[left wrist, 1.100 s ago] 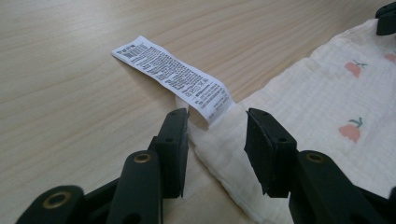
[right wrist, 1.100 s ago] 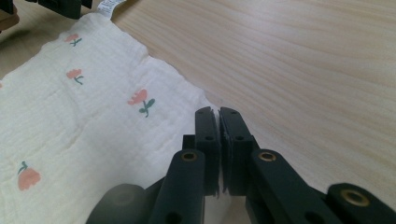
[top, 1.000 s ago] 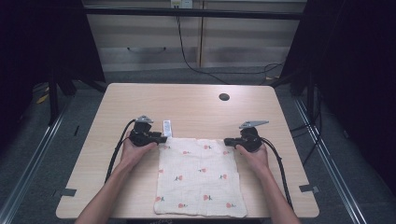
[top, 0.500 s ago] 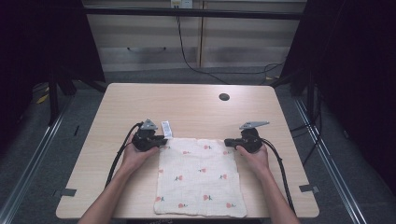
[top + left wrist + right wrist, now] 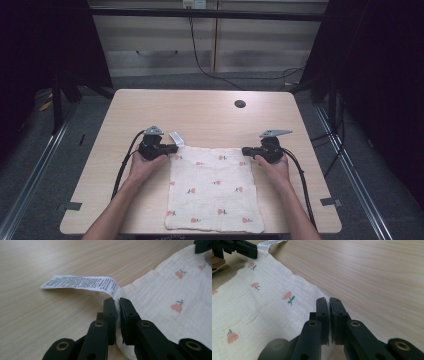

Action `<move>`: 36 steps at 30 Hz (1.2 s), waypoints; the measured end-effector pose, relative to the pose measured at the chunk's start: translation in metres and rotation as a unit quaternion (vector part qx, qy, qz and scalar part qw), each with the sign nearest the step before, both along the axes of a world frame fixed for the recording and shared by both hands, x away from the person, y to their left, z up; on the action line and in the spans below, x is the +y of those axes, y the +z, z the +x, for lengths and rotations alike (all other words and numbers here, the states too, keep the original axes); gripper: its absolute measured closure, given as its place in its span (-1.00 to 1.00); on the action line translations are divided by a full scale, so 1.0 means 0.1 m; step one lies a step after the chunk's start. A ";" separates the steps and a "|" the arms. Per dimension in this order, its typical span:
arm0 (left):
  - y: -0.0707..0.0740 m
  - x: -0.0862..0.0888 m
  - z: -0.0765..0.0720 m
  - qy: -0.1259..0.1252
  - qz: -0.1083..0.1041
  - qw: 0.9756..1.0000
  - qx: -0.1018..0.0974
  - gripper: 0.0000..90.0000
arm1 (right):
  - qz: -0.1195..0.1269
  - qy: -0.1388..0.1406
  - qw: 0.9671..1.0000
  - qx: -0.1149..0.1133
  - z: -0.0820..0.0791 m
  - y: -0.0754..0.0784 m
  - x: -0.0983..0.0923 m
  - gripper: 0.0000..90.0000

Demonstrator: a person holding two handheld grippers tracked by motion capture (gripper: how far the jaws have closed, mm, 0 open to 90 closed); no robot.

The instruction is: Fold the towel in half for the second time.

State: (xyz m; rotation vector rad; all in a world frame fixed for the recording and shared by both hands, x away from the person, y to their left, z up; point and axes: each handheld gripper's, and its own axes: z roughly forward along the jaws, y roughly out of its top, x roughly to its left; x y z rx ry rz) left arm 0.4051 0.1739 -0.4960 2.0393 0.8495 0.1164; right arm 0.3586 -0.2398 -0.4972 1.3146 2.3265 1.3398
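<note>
A cream cloth (image 5: 215, 187) printed with small red flowers lies flat on the near half of the table. My left gripper (image 5: 172, 148) is at its far left corner, beside the white care label (image 5: 176, 138). In the left gripper view its jaws (image 5: 117, 301) have just been closing and now pinch the cloth (image 5: 175, 290) corner under the label (image 5: 80, 283). My right gripper (image 5: 245, 151) is shut on the far right corner. In the right gripper view its jaws (image 5: 329, 300) meet on the cloth (image 5: 249, 305) edge.
The wooden table (image 5: 200, 110) has a round black cable hole (image 5: 240, 104) at the far right. Black cables trail from both grippers toward the near edge. Drawers stand behind the table, and dark floor surrounds it.
The left gripper's jaws have closed onto the cloth's far left corner and nudged slightly toward it. The right gripper and the cloth have stayed where they were.
</note>
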 end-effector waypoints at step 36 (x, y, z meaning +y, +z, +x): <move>0.79 0.09 0.06 0.015 -0.100 0.992 -0.072 0.87 | 0.031 0.007 0.997 -0.076 0.12 0.77 -0.04 0.93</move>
